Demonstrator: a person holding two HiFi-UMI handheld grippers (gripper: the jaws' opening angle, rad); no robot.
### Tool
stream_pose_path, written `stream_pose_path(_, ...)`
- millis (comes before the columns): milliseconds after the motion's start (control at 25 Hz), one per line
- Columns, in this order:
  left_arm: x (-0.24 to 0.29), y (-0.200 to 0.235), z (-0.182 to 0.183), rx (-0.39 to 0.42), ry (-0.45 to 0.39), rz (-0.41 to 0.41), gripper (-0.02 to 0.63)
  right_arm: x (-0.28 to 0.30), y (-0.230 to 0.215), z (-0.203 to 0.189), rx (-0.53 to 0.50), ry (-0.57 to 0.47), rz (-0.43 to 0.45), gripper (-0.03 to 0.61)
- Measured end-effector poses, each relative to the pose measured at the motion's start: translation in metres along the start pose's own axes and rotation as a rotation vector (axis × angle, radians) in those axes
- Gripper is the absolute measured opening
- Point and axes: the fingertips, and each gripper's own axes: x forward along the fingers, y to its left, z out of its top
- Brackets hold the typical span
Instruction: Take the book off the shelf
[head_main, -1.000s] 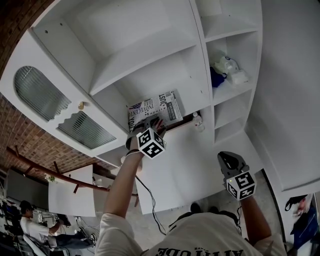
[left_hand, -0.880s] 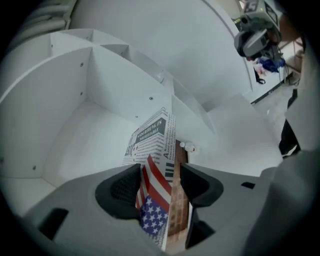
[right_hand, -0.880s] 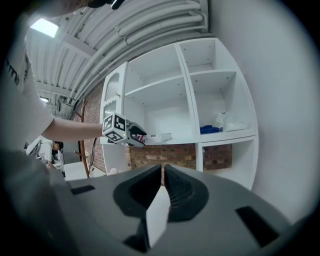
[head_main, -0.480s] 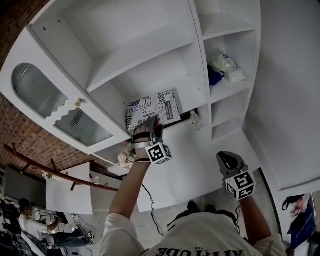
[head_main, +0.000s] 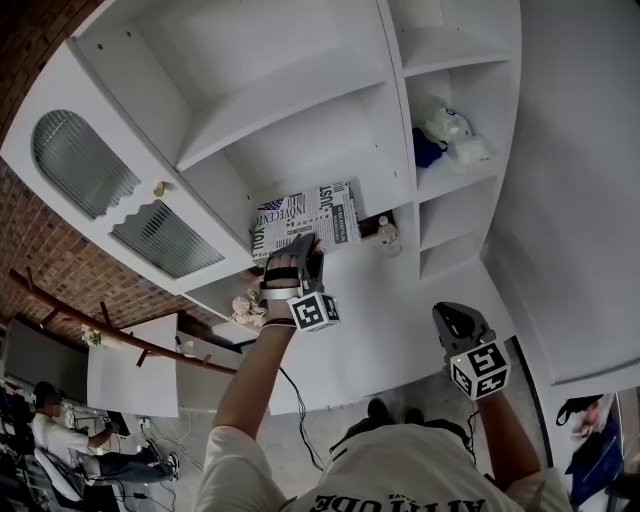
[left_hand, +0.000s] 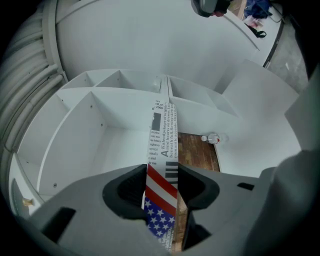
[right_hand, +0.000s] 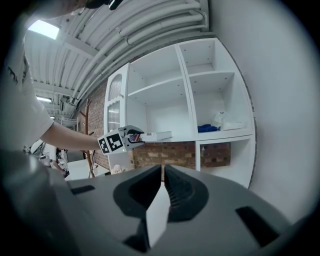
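While its jaws were just closing, the left gripper (left_hand: 161, 174) clamps the book (left_hand: 163, 142) between both pads (left_hand: 134, 186). Right gripper (right_hand: 163, 192) is closed, empty

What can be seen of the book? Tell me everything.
The book is thin, its cover printed like newspaper with a stars-and-stripes flag at one end. It lies flat on a white shelf unit, flag end outward. The jaws of the left gripper have just been closing and now press on that end.
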Motion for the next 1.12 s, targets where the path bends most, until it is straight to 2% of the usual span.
stream_pose_path(720, -0.094, 0.064, 0.032, -0.237, -0.084, 0.148, 0.175, -0.021, 0.014, 0.001, -0.017, -0.031, 0.085, 0.038)
stream_pose_path(1120, -0.163, 0.086, 0.047, -0.308, -0.128, 0.22, 0.175, -0.014, 0.038, 0.002, -0.026, -0.029, 0.154, 0.037)
